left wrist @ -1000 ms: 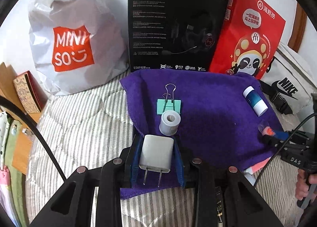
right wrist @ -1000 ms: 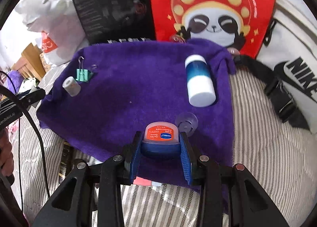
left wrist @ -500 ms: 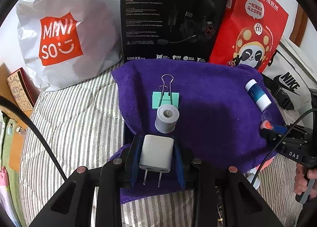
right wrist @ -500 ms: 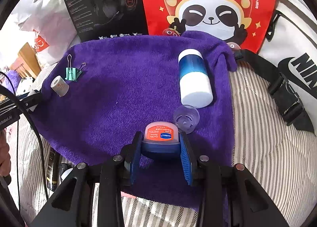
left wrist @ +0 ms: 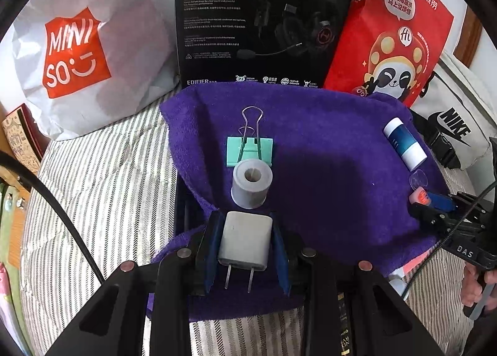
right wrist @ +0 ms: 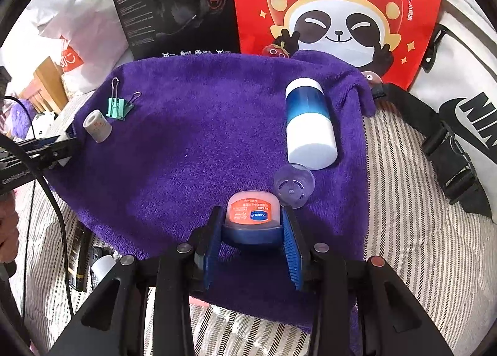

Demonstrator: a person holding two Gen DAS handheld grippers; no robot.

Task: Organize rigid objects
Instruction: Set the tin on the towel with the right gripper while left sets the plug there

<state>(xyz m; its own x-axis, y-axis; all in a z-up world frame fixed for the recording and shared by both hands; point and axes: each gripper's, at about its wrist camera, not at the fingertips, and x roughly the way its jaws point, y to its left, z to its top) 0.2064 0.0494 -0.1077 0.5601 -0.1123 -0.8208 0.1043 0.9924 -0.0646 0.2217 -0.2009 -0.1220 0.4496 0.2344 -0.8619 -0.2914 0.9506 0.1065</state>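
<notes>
- Left gripper [left wrist: 245, 247] clamps the charger [left wrist: 244, 241] by its flat sides at lower centre: light, stiff, slick.
- Right gripper [right wrist: 253, 233] has just been easing open around the jar [right wrist: 252, 216], low centre; the pads look barely touching.

Bright daylight fills both pictures. The purple towel [left wrist: 326, 144] has a dark shadow in its middle. Edges bend round and go black. Everything looks sharp, not blurry.
</notes>
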